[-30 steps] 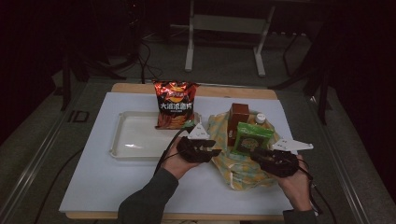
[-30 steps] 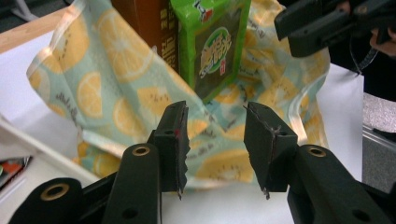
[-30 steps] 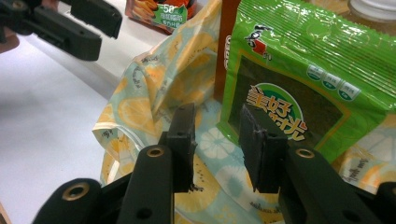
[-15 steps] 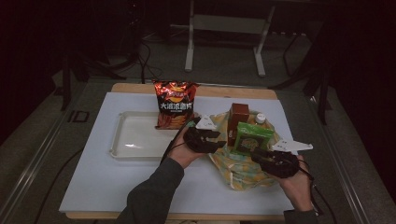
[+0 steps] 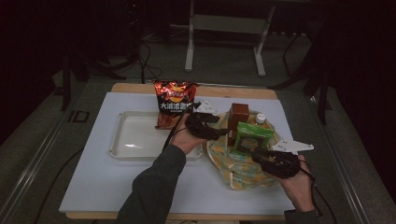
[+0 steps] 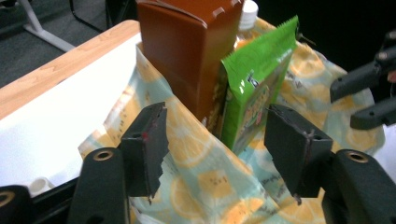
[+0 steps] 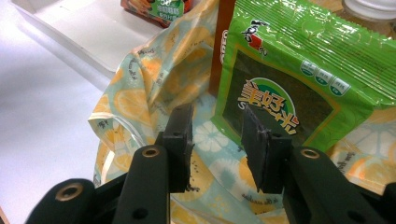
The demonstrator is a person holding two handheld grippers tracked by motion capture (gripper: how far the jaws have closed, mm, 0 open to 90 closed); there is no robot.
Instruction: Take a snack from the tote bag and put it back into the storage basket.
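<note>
A lemon-print cloth bag (image 5: 233,168) lies open on the white table, holding a brown carton (image 5: 238,115), a green snack packet (image 5: 252,137) and a white-capped bottle (image 5: 260,118). My left gripper (image 5: 223,129) is open at the bag's left side. Its jaws stand wide over the bag's cloth (image 6: 201,172), facing the brown carton (image 6: 187,51) and the green packet (image 6: 257,88). My right gripper (image 5: 259,154) is open at the bag's near right, its jaws (image 7: 217,121) just above the cloth in front of the green packet (image 7: 299,79).
A red bag of chips (image 5: 175,101) stands at the back, leaning over a clear empty tray (image 5: 135,136) left of the cloth bag. The white mat (image 5: 102,186) has free room in front and at the left. The right gripper's jaws (image 6: 369,93) reach in from the right of the left gripper view.
My left gripper has moved forward and to the right, closer to the brown carton. The right gripper has barely shifted.
</note>
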